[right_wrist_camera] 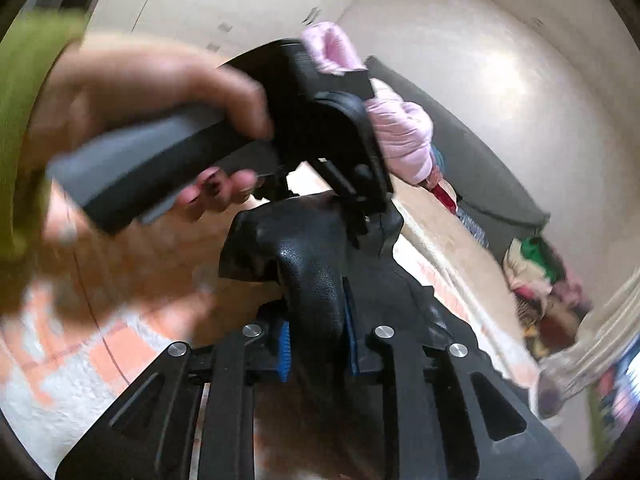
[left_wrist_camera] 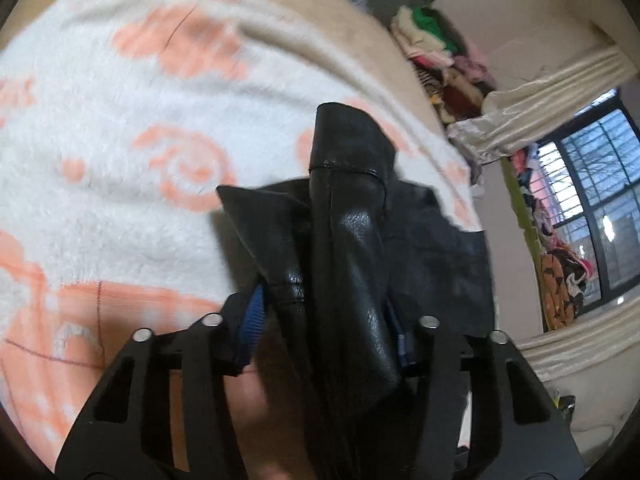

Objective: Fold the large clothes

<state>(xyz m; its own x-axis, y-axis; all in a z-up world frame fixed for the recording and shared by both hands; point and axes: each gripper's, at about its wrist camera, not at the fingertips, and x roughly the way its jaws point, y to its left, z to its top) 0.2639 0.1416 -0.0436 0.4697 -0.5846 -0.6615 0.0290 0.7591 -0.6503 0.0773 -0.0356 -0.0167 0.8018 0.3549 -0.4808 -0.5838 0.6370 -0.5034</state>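
I have both grippers clamped on the same black leather garment (left_wrist_camera: 352, 240), and it hangs off the bed rather than lying on it. My left gripper (left_wrist_camera: 332, 320) has its blue-padded fingers (left_wrist_camera: 254, 316) pinching a bunched fold, with the leather standing up away from the camera and draping down toward me. Behind it is the white and orange blanket (left_wrist_camera: 120, 140) covering the bed.

My right gripper (right_wrist_camera: 316, 344) is likewise pinching a thick roll of the leather between its fingers (right_wrist_camera: 283, 346). In the right wrist view, the left hand (right_wrist_camera: 132, 92) and its gripper sit just beyond and above my right one, so the two grips are close together on the garment.

What matters for the next move: the leather's long axis runs forward from both sets of fingers and down below them, and the two holds are nearly touching. I judge I would need to draw the grippers apart sideways to stretch an edge before laying it on the blanket. A clothes pile (left_wrist_camera: 440, 52) sits at the far right.
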